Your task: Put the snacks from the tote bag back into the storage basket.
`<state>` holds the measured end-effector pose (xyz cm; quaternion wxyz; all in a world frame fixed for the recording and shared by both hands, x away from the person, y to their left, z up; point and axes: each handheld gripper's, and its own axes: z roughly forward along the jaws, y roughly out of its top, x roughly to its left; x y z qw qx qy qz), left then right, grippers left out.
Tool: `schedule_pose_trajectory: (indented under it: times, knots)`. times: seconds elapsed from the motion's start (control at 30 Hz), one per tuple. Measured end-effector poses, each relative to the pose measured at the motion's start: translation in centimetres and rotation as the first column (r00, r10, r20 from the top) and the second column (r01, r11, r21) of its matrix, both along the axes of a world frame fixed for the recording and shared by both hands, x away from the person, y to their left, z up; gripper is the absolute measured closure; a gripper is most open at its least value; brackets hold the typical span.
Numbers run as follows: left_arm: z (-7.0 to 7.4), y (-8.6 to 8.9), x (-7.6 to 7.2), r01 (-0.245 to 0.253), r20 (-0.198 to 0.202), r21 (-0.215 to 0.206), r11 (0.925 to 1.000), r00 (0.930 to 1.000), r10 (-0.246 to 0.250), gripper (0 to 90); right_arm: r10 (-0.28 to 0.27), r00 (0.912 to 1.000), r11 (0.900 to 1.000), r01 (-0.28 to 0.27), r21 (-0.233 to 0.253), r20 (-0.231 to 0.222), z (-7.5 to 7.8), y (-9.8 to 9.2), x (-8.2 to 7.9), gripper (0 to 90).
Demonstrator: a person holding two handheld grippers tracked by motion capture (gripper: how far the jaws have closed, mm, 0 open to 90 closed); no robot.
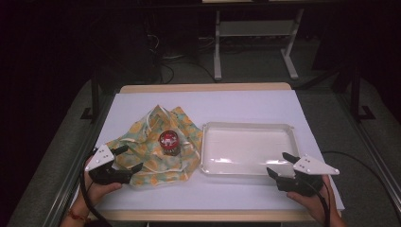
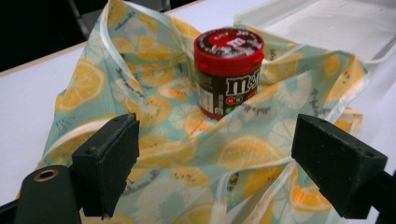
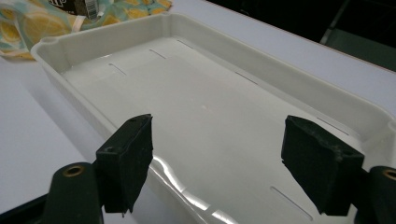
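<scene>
Jar [image 1: 169,142] stands upright on the bag [image 1: 142,156], left of the tray [image 1: 249,169]. Left gripper [image 1: 128,159]: released, jaws over the bag's near edge. Right gripper [image 1: 283,164]: released at the tray rim. Bag is likely limp and slippery; pinch its hem. Jar is rigid and probably light; grasp below the lid.

Beyond the white worktop [image 1: 246,106], a grey floor [image 1: 250,71] lies in dim light, with white frame legs [image 1: 217,45] and cables [image 1: 165,71].

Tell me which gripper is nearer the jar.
Left. The left gripper hovers open at the cloth's near edge, just short of the jar; the right gripper sits across the tray.
</scene>
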<state>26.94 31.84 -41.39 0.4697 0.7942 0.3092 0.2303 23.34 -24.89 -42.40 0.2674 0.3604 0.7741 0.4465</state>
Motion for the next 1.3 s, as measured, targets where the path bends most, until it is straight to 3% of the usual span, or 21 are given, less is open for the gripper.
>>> schedule_pose_trajectory:
  times: [0.37,0.7,0.93,0.97,1.1,1.3]
  knots:
    - [-0.6,0.9,-0.2,-0.025,-0.036,-0.028,0.9993,0.9991,0.024,16.7,0.01,0.9999,1.0,-0.009,-0.024,0.012,0.4,1.0,-0.1,24.3]
    - [-0.6,0.4,0.2,-0.023,-0.063,0.005,0.9997,0.9978,0.023,16.8,0.021,0.9998,0.999,-0.021,-0.027,-0.005,0.0,1.0,0.1,24.3]
    - [-0.5,0.5,0.0,-0.029,-0.046,0.006,0.9996,0.9985,0.029,16.7,0.027,0.9996,0.999,-0.027,-0.029,-0.004,0.2,1.2,-0.1,24.3]
    - [-0.5,0.5,-0.1,-0.012,-0.046,-0.002,0.9999,0.9989,0.012,16.8,0.032,0.9995,0.999,-0.032,-0.033,0.004,0.3,1.3,-0.1,24.3]
    - [-0.3,-0.3,0.1,0.017,-0.051,0.036,0.9992,0.9986,-0.015,17.0,0.028,0.9996,0.999,-0.028,-0.03,0.002,0.3,1.3,-0.1,24.4]
    - [0.2,-0.8,0.7,-0.003,-0.083,0.058,0.9983,0.9965,0.008,16.9,0.035,0.9994,0.998,-0.035,-0.044,-0.003,0.1,1.6,0.0,24.3]
